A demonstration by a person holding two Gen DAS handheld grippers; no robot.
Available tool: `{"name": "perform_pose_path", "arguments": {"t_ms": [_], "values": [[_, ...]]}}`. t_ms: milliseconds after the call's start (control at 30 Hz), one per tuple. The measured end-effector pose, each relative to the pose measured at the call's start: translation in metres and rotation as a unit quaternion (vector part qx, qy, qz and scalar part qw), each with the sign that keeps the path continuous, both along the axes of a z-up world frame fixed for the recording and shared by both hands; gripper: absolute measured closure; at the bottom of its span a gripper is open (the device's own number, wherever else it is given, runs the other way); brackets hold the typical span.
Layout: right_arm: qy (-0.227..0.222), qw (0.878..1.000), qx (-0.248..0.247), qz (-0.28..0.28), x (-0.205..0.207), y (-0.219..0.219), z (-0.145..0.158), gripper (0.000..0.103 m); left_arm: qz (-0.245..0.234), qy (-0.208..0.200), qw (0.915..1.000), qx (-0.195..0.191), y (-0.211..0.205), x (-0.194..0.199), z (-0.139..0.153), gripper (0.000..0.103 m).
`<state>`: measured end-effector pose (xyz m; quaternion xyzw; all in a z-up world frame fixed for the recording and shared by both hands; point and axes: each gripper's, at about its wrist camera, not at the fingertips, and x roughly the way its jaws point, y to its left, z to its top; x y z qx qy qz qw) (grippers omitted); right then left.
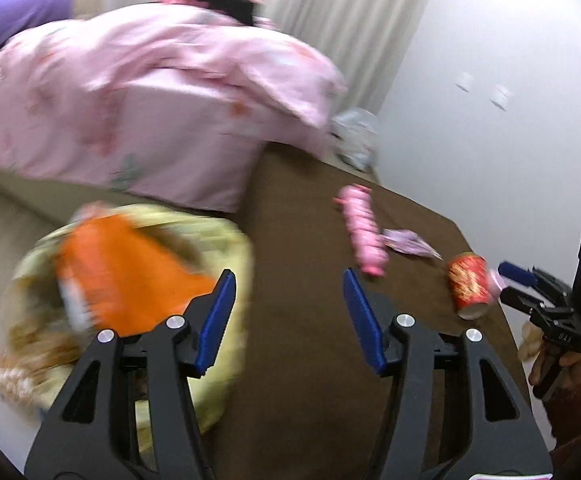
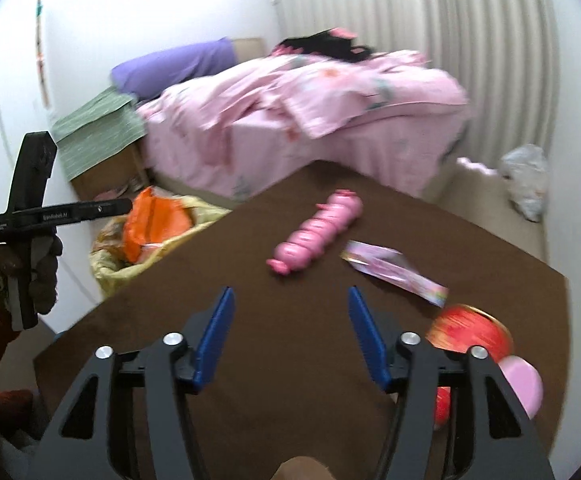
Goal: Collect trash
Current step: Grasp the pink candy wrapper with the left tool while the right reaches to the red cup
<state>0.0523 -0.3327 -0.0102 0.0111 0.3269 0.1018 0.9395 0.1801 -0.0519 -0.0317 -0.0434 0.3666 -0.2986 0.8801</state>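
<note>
1. The brown desk carries the trash: a pink, ridged plastic tube-shaped wrapper lies near its middle.
2. A flat pink-purple foil wrapper lies just beside the pink tube, toward the desk's right edge.
3. A red printed can lies on its side at the desk's right edge, next to a pale pink round object.
4. Off the desk's left edge stands a yellow plastic bag holding an orange plastic wrapper.
5. The left gripper hangs over the desk's left edge beside the bag, its blue jaws apart and empty.
6. The right gripper hangs above the desk's near part, jaws spread wide, gripping nothing; the can lies just right of it.
7. Behind the desk stands a bed with a pink quilt.
</note>
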Motion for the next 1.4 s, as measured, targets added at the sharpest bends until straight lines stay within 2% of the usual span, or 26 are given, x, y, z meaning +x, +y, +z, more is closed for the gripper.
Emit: {"name": "perform_pose_path", "arguments": {"t_ms": [100,167,267,500,600,667,767,833,867,967,1067,1200,1267,1300,1367,1400], "values": [[0.021,0.999,0.012,-0.021,-0.02,-0.026,-0.007,0.041,-0.069,-0.018,0.9973,0.018,-0.051,-0.001,-0.001,0.05],[0.039,0.999,0.022,-0.022,-0.031,-0.038,-0.014,0.041,-0.129,-0.04,0.9903,0.032,-0.094,0.0,-0.001,0.05],[0.053,0.998,0.02,-0.027,-0.046,-0.053,-0.028,0.041,-0.19,-0.052,0.9785,0.062,-0.151,0.009,-0.005,0.05],[0.074,0.995,0.044,-0.051,-0.06,-0.072,-0.049,0.04,-0.234,-0.047,0.9621,0.133,-0.25,0.05,-0.027,0.05],[0.082,0.993,0.055,-0.056,-0.062,-0.076,-0.055,0.04,-0.235,-0.037,0.9569,0.166,-0.275,0.063,-0.042,0.05],[0.083,0.992,0.058,-0.078,-0.061,-0.079,-0.059,0.04,-0.237,-0.019,0.9547,0.179,-0.285,0.071,-0.056,0.05],[0.067,0.989,0.068,-0.111,-0.055,-0.079,-0.058,0.04,-0.248,0.014,0.952,0.179,-0.282,0.07,-0.066,0.05],[0.041,0.986,0.075,-0.143,-0.049,-0.077,-0.056,0.04,-0.254,0.024,0.9502,0.18,-0.273,0.062,-0.067,0.05],[0.024,0.982,0.085,-0.164,-0.044,-0.077,-0.055,0.04,-0.255,0.024,0.949,0.184,-0.267,0.054,-0.068,0.05],[0.011,0.976,0.106,-0.192,-0.031,-0.076,-0.057,0.041,-0.252,0.021,0.9488,0.189,-0.245,0.033,-0.067,0.053],[0.019,0.972,0.118,-0.203,-0.015,-0.07,-0.06,0.041,-0.239,0.037,0.9549,0.172,-0.223,0.019,-0.066,0.059],[0.024,0.968,0.11,-0.223,0.001,-0.062,-0.065,0.042,-0.222,0.067,0.9641,0.129,-0.184,0.003,-0.062,0.06],[0.026,0.967,0.11,-0.229,0.008,-0.063,-0.067,0.044,-0.215,0.061,0.9673,0.12,-0.175,-0.002,-0.058,0.06],[0.03,0.967,0.117,-0.226,0.011,-0.064,-0.071,0.053,-0.21,0.053,0.9695,0.116,-0.169,-0.006,-0.056,0.06],[0.031,0.967,0.141,-0.21,0.007,-0.067,-0.074,0.057,-0.2,0.033,0.9734,0.108,-0.165,-0.006,-0.052,0.06],[0.032,0.969,0.138,-0.204,0.006,-0.067,-0.074,0.059,-0.197,0.029,0.9747,0.102,-0.166,-0.006,-0.048,0.059]]}}
